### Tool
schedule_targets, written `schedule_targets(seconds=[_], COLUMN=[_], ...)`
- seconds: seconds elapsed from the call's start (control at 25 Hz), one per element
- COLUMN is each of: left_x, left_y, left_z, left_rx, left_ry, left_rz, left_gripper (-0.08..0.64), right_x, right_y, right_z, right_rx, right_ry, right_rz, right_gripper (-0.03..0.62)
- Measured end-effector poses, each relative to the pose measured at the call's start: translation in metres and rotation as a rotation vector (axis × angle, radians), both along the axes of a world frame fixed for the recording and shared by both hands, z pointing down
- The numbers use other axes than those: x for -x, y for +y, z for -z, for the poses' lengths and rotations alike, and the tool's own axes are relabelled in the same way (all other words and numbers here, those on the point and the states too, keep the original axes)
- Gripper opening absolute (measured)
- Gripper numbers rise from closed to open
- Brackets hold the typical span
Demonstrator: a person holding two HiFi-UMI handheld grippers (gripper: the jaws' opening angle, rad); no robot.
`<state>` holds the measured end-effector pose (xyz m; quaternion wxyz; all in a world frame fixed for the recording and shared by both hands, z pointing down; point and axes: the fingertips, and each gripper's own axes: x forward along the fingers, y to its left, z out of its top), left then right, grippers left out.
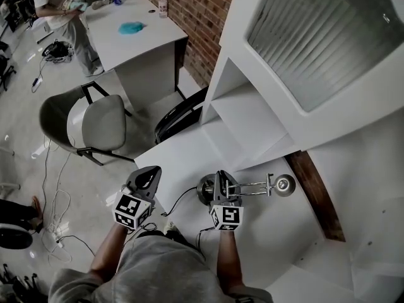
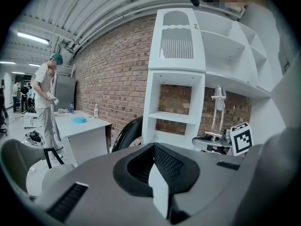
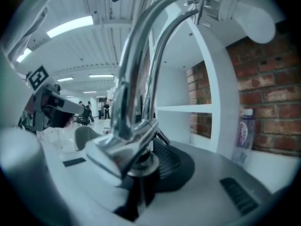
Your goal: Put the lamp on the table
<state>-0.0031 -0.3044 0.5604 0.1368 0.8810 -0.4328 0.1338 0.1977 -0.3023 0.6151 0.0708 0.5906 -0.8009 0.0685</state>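
A chrome desk lamp (image 1: 252, 187) stands upright over the white table (image 1: 183, 160), its round base (image 1: 206, 189) at the left and its head (image 1: 284, 184) at the right. My right gripper (image 1: 222, 180) is shut on the lamp's lower joint just above the base. In the right gripper view the lamp's twin arms (image 3: 141, 69) rise from the jaws (image 3: 141, 161). Whether the base rests on the table I cannot tell. My left gripper (image 1: 146, 177) hovers to the lamp's left, shut and holding nothing (image 2: 160, 182). From there the lamp (image 2: 217, 112) shows at the right.
A white shelf unit (image 1: 252, 106) against a brick wall borders the table's far side. The lamp's black cord (image 1: 180, 201) runs off the near edge. A grey chair (image 1: 95, 122), a black chair (image 1: 180, 115) and a second desk (image 1: 136, 40) with a person (image 1: 60, 11) lie to the left.
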Motion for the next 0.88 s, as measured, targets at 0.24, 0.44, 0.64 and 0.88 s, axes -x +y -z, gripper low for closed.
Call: schedule_targets(seconds=[0.24, 0.44, 0.64, 0.88], left_x=[0.003, 0.003, 0.005, 0.010], left_y=[-0.002, 0.000, 0.007, 0.013], left_z=[0.002, 0.003, 0.003, 0.003], left_rx=[-0.005, -0.006, -0.003, -0.006], left_ry=[0.005, 0.008, 0.014, 0.014], left_rz=[-0.002, -0.004, -0.011, -0.011], left_gripper=[0.003, 0.003, 0.003, 0.003], right_x=[0.000, 0.001, 0.002, 0.003], right_y=[0.001, 0.005, 0.012, 0.021], right_z=[0.002, 0.002, 0.004, 0.005], right_rx=[-0.007, -0.003, -0.001, 0.001], right_ry=[-0.069, -0.066, -0.056, -0.050], right_rz=[0.033, 0.034, 0.023, 0.012], right_gripper=[0.199, 0.249, 0.249, 0.247])
